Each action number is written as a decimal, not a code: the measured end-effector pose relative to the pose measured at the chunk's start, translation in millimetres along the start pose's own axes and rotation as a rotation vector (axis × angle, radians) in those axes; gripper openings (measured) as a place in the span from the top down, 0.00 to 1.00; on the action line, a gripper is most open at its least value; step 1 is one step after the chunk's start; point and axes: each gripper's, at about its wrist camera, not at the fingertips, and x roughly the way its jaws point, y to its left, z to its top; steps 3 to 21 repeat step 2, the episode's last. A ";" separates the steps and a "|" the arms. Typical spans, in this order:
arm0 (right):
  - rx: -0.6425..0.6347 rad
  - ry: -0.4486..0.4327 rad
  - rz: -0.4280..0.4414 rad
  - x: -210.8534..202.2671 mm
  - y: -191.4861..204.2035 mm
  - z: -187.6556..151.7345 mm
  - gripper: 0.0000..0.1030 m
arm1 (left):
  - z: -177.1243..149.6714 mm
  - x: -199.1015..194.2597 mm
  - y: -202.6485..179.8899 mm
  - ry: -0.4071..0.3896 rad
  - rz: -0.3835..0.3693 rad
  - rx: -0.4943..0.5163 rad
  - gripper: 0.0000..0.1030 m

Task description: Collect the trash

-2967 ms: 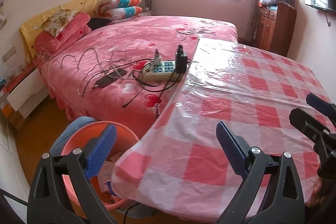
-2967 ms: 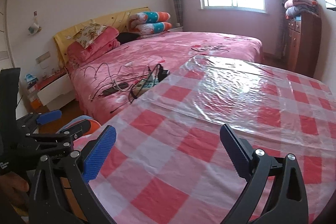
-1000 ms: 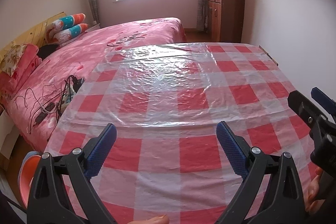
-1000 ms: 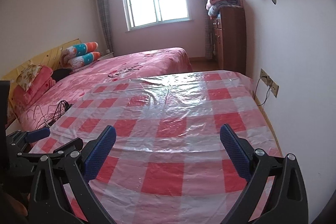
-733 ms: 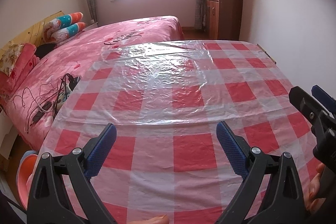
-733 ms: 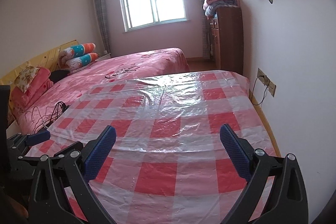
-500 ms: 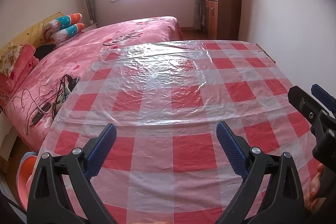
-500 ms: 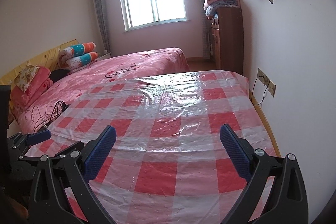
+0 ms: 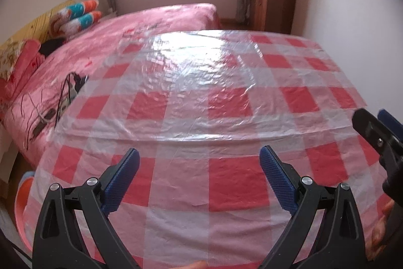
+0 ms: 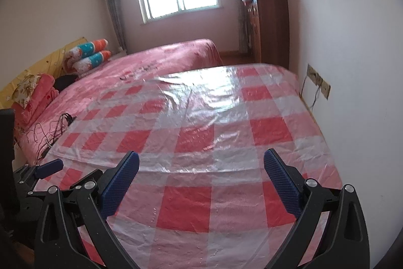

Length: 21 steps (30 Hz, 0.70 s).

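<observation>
Now, bench: red-and-white checked bench [image 9: 201, 102] under glossy clear plastic.
Bin: orange plastic basin [image 9: 21, 196] at bench's left edge, contents hidden.
Left gripper [image 9: 199, 168]: jaws wide, holding nothing.
Right gripper [image 10: 201, 170]: jaws wide, holding nothing.

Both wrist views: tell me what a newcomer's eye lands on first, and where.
The glossy red-and-white checked plastic tablecloth fills the middle of both views, catching window glare, with both open grippers, left gripper and right gripper, poised over its near edge. To its left lies the pink floral bed, with a tangle of black cables on it beside the cloth. A dark wooden cabinet stands against the far right wall.
</observation>
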 end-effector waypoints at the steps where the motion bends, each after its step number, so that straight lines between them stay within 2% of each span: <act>1: 0.006 0.028 -0.009 5.9 -0.3 0.1 0.05 | 0.4 3.6 0.5 0.012 0.007 -0.006 0.07; 2: 0.010 0.053 -0.018 11.3 -1.3 0.0 0.05 | 1.4 8.8 1.1 0.029 0.016 -0.013 0.07; 21: 0.010 0.053 -0.018 11.3 -1.3 0.0 0.05 | 1.4 8.8 1.1 0.029 0.016 -0.013 0.07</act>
